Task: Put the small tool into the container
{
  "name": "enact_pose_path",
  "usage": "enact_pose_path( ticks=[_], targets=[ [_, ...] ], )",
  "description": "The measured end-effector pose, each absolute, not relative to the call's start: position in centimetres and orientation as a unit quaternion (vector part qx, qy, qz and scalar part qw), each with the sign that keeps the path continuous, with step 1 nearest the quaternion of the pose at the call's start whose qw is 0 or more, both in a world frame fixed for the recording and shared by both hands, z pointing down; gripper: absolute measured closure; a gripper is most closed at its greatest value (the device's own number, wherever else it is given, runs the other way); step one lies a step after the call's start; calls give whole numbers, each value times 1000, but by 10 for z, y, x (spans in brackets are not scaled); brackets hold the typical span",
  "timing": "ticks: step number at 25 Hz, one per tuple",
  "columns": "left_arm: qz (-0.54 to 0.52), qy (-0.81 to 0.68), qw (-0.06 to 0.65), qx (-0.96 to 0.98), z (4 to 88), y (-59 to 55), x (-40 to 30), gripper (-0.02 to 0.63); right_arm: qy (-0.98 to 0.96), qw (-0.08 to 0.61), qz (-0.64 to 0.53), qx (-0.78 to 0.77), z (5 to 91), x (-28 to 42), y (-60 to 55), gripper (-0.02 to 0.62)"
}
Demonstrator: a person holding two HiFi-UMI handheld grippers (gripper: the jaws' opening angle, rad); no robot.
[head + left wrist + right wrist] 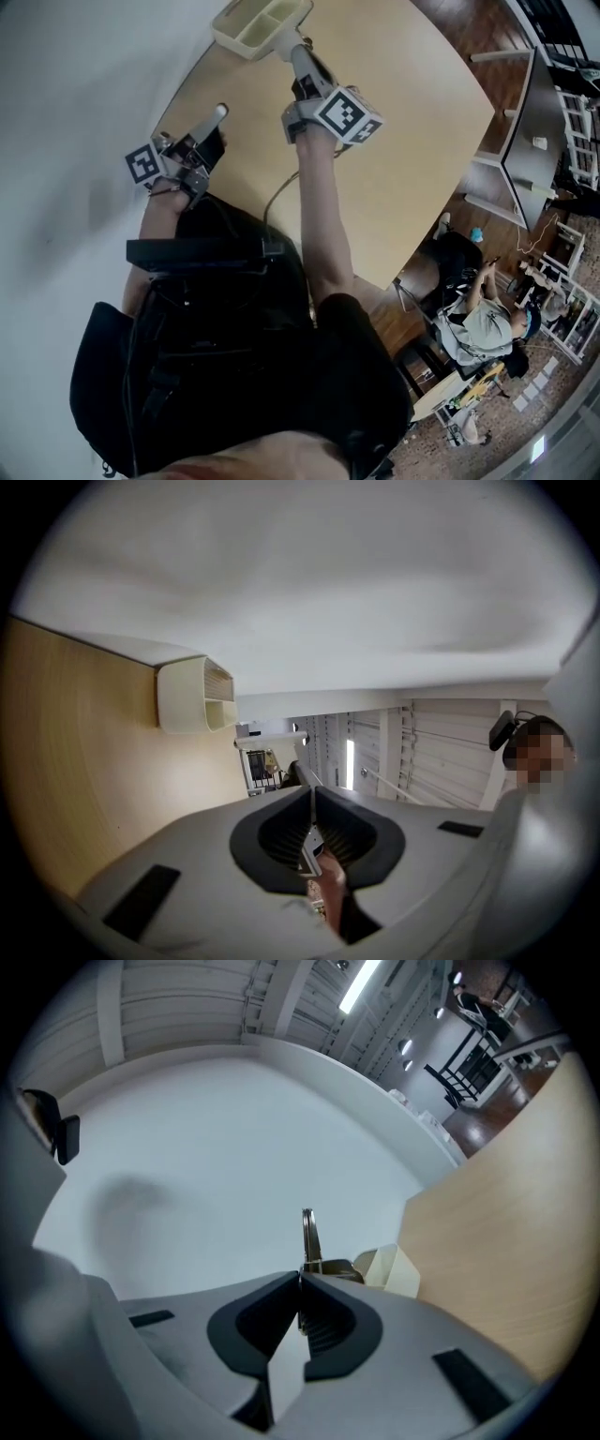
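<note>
1. Right gripper [301, 1281]: I read the jaws as closed on the small tool [307, 1234], a thin metal piece standing up past the fingertips. I cannot tell its exact type.
2. Location: in the head view the right gripper [298, 49] reaches to the near side of the cream compartmented container [253, 28]. In its own view the container [389, 1271] sits just beyond the jaws, right of the tool.
3. The container stands at the far edge of the wooden bench [403, 159], next to the white wall [84, 84].
4. Left gripper [311, 799]: jaws together, nothing identifiable held. It hovers at the bench's left edge [217, 114], apart from the container.
</note>
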State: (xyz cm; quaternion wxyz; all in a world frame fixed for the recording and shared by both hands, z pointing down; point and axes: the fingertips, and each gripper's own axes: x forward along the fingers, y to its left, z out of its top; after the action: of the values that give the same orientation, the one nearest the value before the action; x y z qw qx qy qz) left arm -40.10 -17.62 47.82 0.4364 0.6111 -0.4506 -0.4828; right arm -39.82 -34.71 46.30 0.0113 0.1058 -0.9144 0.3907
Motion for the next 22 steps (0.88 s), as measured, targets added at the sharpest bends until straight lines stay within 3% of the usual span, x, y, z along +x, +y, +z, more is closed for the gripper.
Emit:
enact_pose_path(
  ticks=[9,15,22],
  targets=[
    [-495,-437,449,602,486,-199,-443,594,-924,69,328,182,490,-472,-380,603],
    [-497,-428,451,605,490,-193,-426,594,-921,89,315,210,516,-470,-372,603],
    [-502,-430,448,602,487,-196,-449,594,-923,174,272,211,549,-507,-363,603]
  ],
)
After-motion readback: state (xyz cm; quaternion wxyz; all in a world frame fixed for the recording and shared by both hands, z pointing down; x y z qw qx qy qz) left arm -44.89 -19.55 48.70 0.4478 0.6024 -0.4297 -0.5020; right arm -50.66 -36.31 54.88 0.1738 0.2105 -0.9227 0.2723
